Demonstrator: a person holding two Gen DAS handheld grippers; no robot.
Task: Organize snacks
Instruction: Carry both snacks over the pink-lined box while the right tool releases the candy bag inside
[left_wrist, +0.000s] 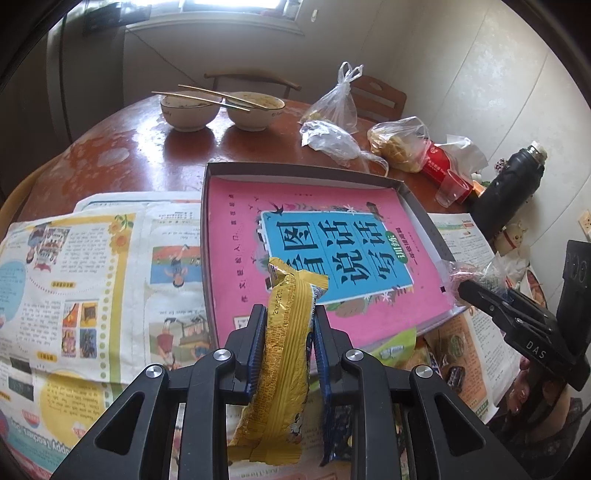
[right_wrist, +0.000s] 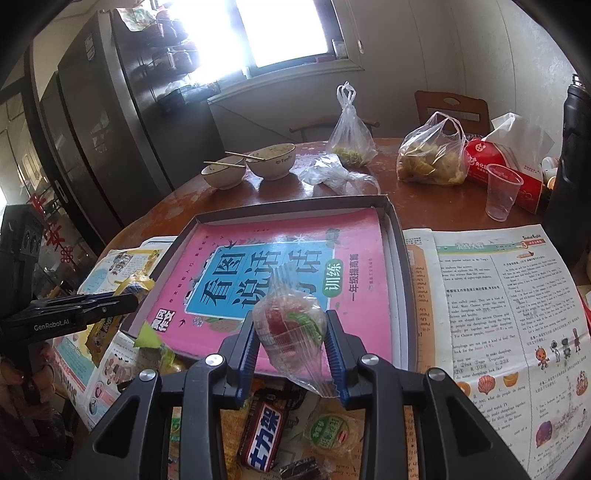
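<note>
My left gripper (left_wrist: 290, 317) is shut on a long yellow snack packet (left_wrist: 284, 354), held above the near edge of a shallow grey box (left_wrist: 306, 170) lined with a pink book (left_wrist: 236, 236). In the right wrist view my right gripper (right_wrist: 290, 328) is shut on a clear-wrapped red and green candy (right_wrist: 291, 328), also over the box (right_wrist: 402, 266) near its front edge. The left gripper (right_wrist: 129, 301) shows at the left with the yellow packet (right_wrist: 138, 286). The right gripper (left_wrist: 463, 286) shows at the right edge of the box, with the clear wrapper (left_wrist: 469, 269) at its tip.
Loose snacks lie below the right gripper, among them a Snickers bar (right_wrist: 264, 434) and a round packet (right_wrist: 334, 434). Newspapers (left_wrist: 74, 266) cover the table. Two bowls with chopsticks (left_wrist: 221, 110), plastic bags (left_wrist: 400, 142), a plastic cup (right_wrist: 502, 192) and a black flask (left_wrist: 513, 184) stand beyond the box.
</note>
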